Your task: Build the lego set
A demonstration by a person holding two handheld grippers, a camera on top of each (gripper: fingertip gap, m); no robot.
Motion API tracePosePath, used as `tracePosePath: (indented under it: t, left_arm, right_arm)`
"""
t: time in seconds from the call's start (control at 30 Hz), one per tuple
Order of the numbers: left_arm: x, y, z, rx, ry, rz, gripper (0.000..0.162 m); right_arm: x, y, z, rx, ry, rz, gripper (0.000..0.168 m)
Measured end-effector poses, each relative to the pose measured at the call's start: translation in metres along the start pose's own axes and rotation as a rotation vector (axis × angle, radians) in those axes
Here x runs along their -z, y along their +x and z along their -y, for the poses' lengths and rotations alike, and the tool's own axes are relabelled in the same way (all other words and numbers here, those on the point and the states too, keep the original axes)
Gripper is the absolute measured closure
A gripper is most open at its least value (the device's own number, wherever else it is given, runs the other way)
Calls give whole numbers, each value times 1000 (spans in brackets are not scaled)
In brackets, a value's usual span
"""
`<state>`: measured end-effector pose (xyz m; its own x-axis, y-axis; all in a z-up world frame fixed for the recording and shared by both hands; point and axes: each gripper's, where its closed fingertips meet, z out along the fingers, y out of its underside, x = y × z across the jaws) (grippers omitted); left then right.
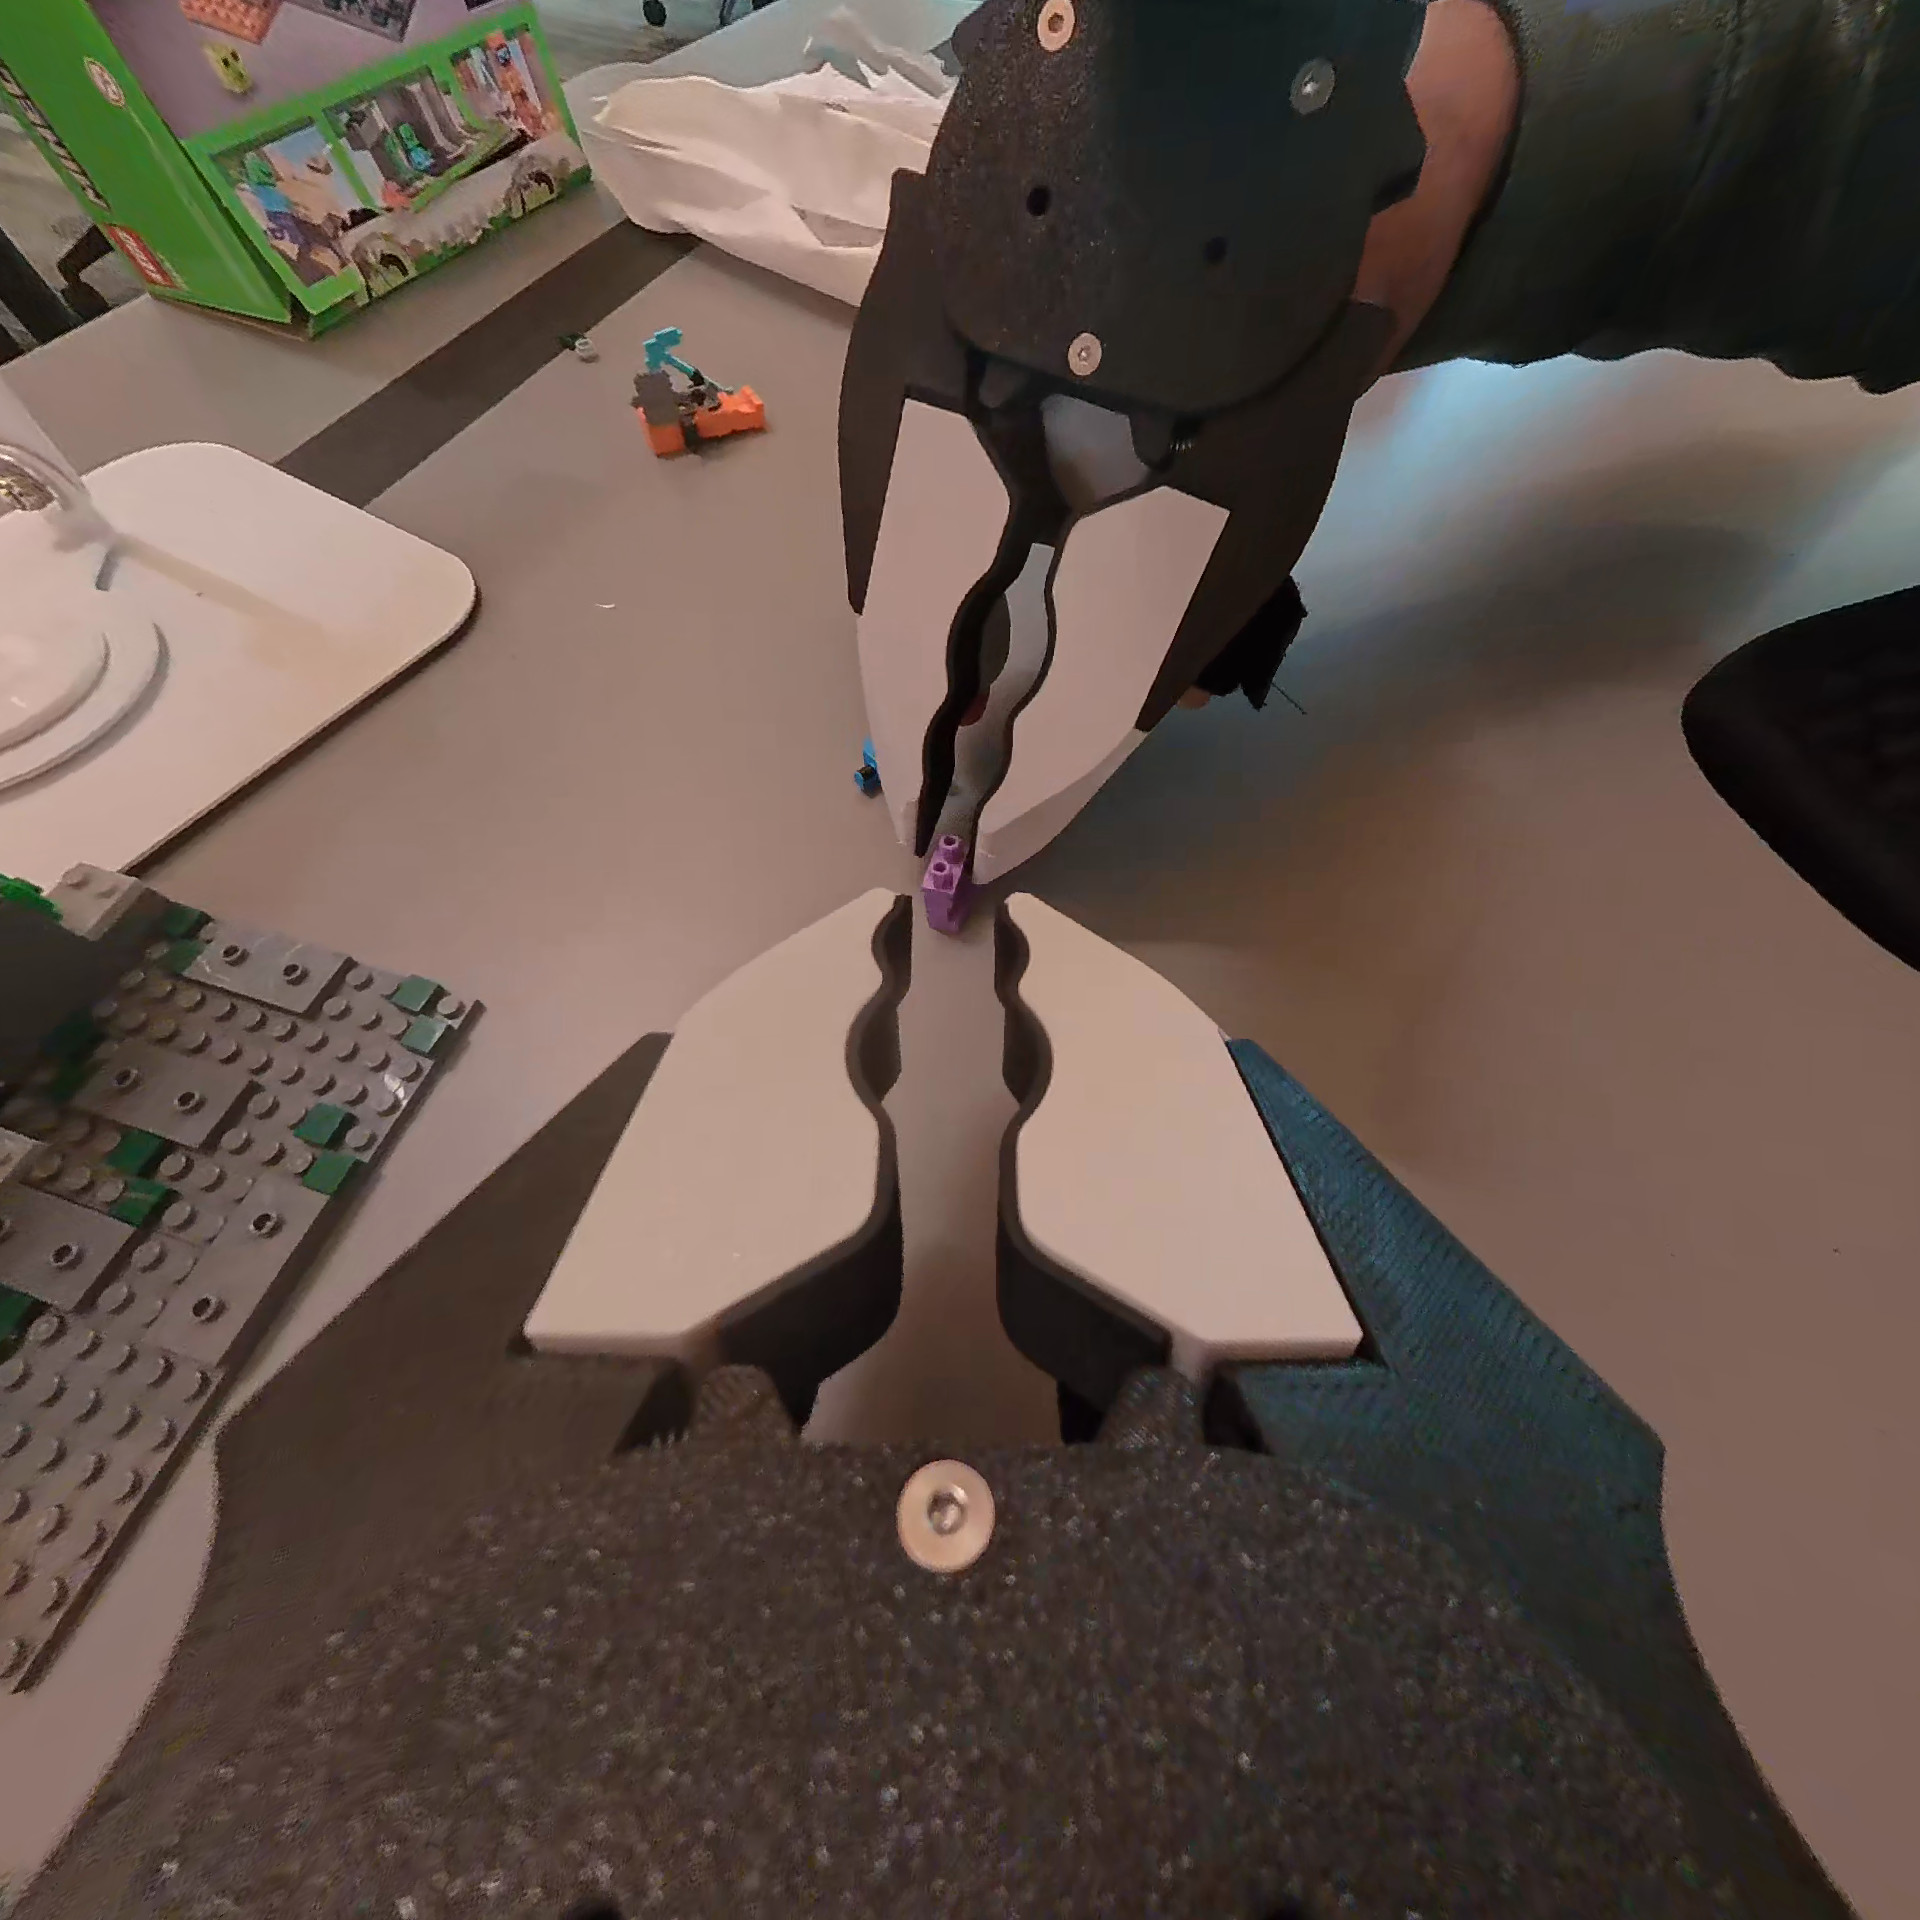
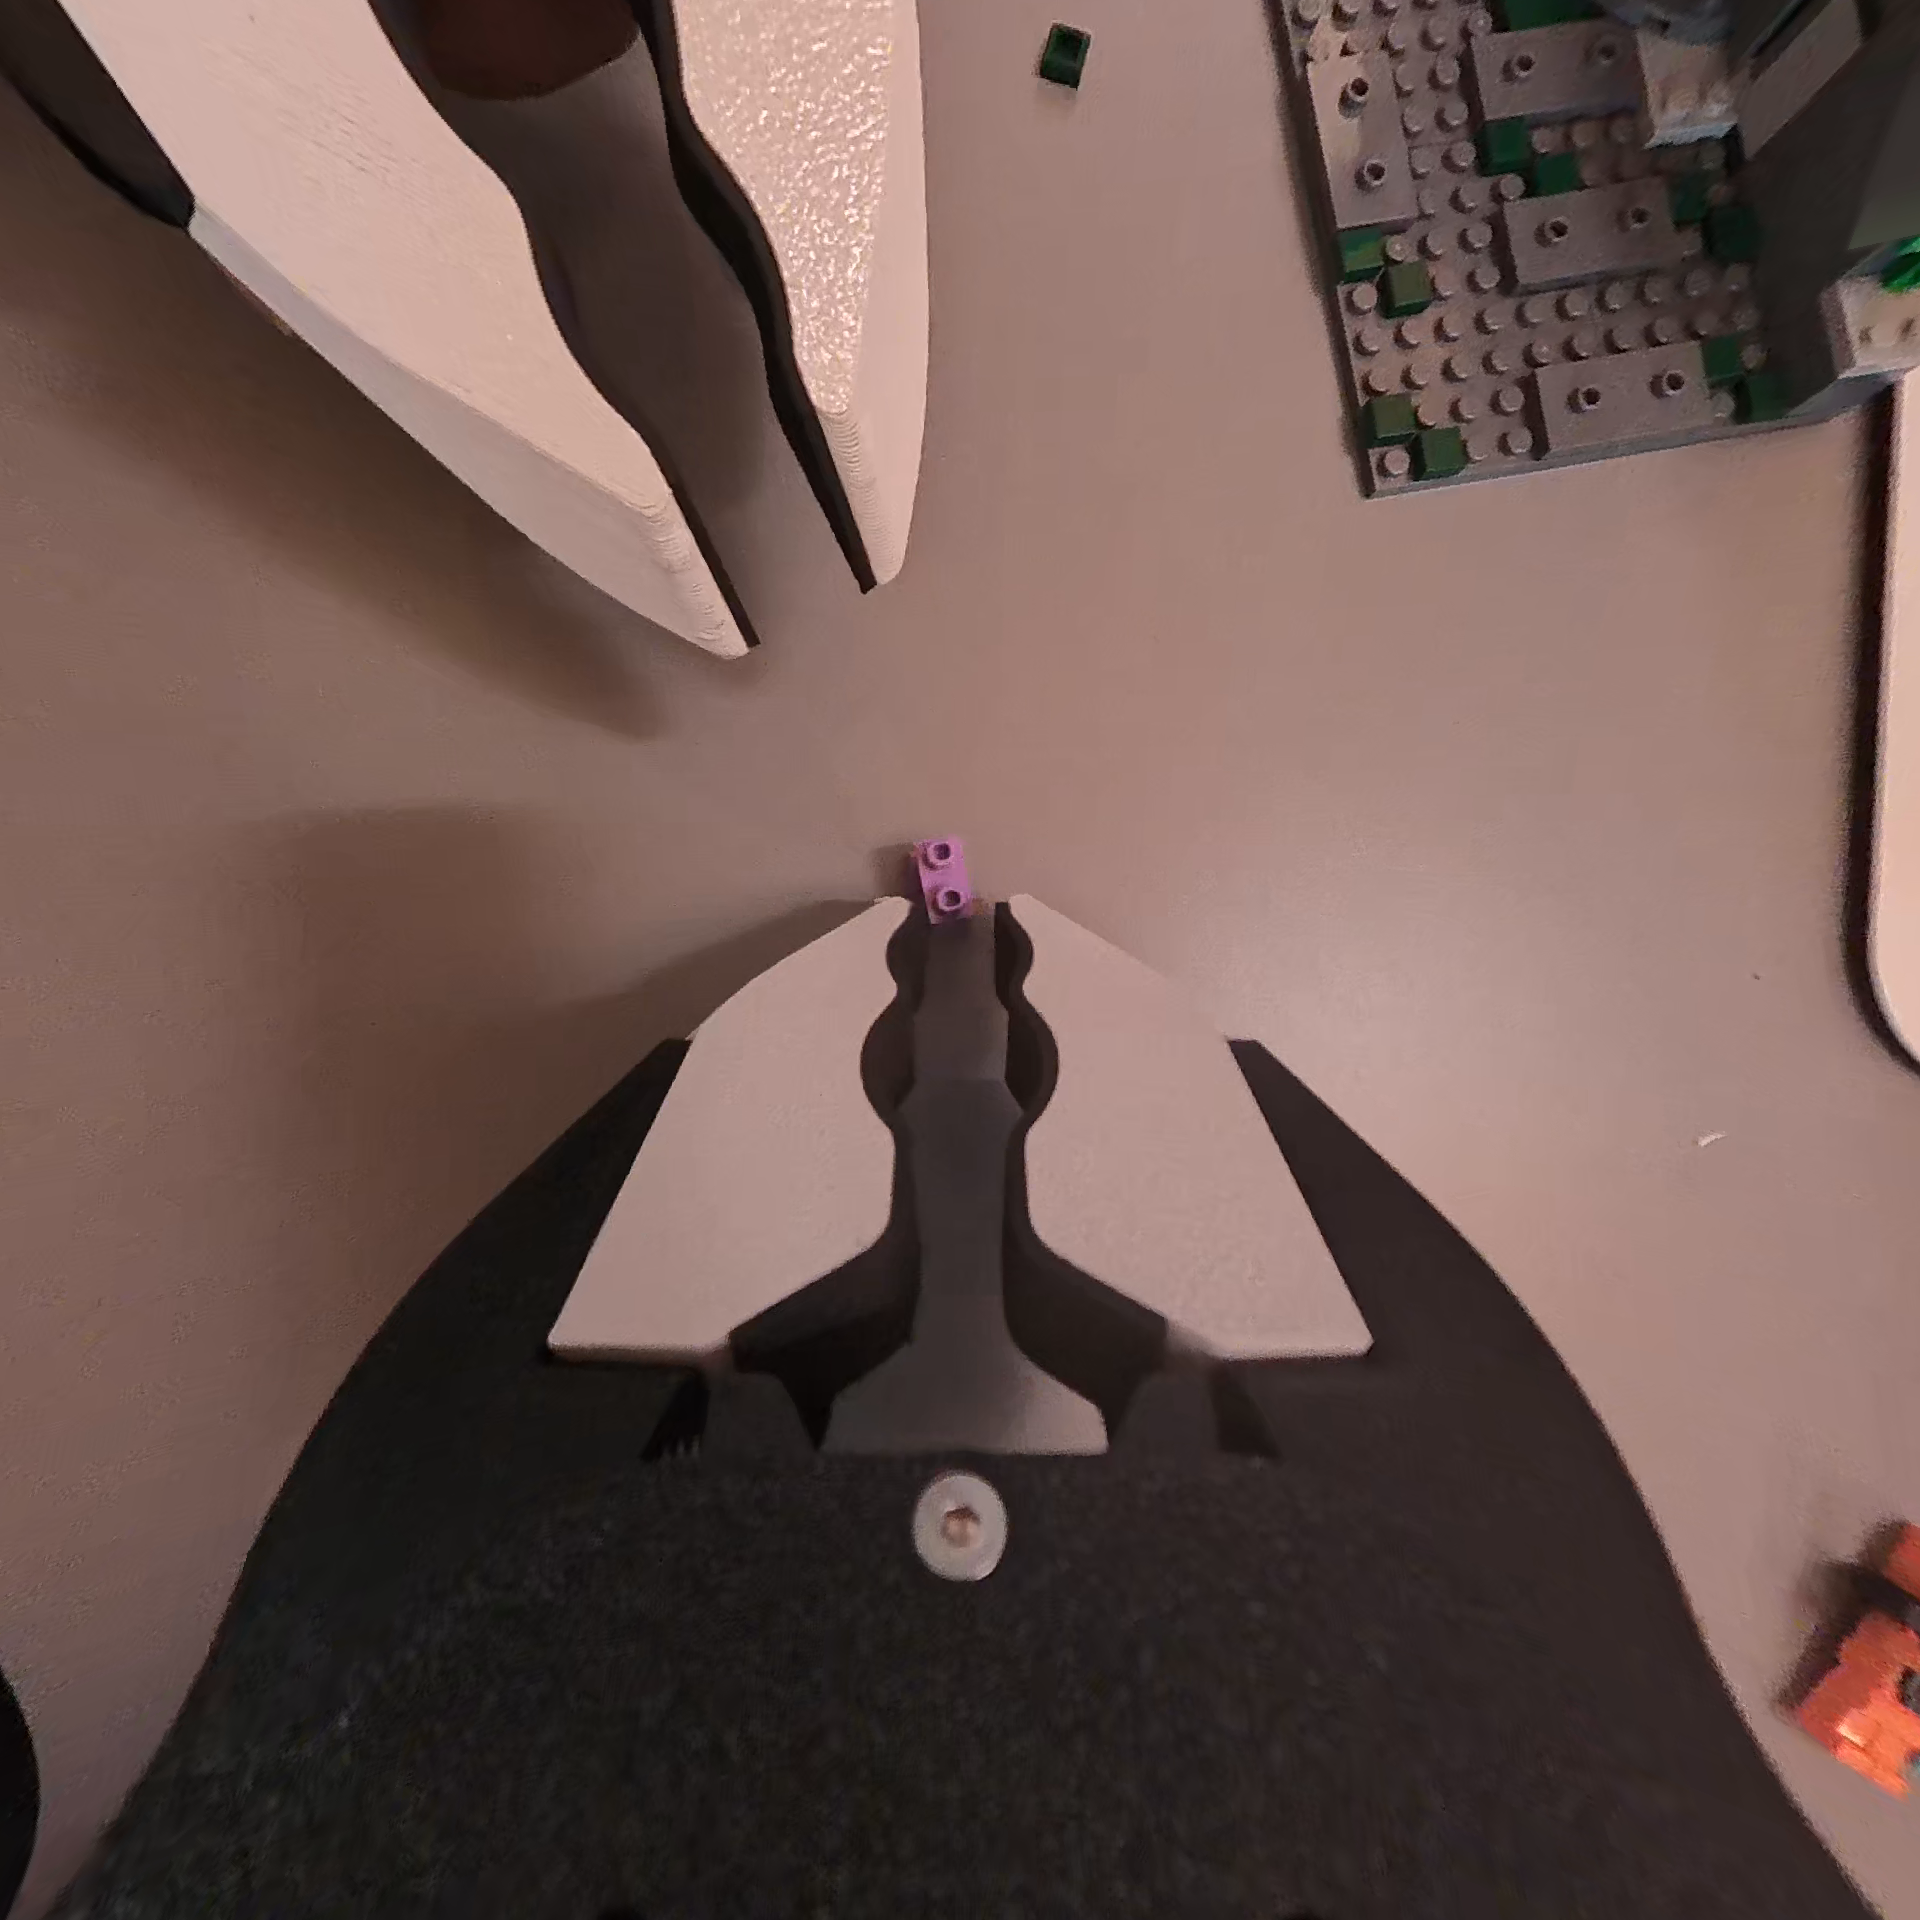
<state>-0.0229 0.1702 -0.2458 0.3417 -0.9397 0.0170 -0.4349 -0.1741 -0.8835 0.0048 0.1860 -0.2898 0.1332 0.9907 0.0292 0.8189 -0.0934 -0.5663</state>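
A small purple two-stud brick [image 2: 942, 881] lies on the grey table [image 2: 1351, 779], studs up. My right gripper [image 2: 951, 906] is open by a narrow gap, and the brick sits just ahead of its tips without being clamped. In the left wrist view the right gripper [image 1: 954, 857] reaches down from the top over the brick [image 1: 948, 894]. My left gripper [image 1: 956, 906] is open and empty, with its tips just short of the brick. It also shows at the upper left of the right wrist view [image 2: 805, 613], above the table.
A grey studded baseplate build with green pieces [image 1: 187, 1143] [image 2: 1538, 260] lies nearby. A green set box [image 1: 312, 156], white paper [image 1: 769, 156], a small orange build [image 1: 707, 410], a white pad [image 1: 208, 623], a blue piece [image 1: 868, 764] and a loose dark green piece [image 2: 1065, 50] are around. One gripper's finger ends stand about 6 centimeters off the other's.
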Motion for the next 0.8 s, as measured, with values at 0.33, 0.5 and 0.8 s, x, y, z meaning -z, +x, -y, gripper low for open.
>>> tracePosePath:
  t: [0.33, 0.5, 0.8]
  left_arm:
    - [9, -2, 15, 17, 49, 20, 147]
    - [35, -4, 44, 11, 124, 59, 148]
    - [141, -34, 76, -20, 219, 262, 153]
  right_arm:
    - [20, 2, 16, -45, 129, -26, 140]
    - [48, 1, 30, -104, 274, -98, 137]
    - [86, -21, 26, -221, 454, -238, 162]
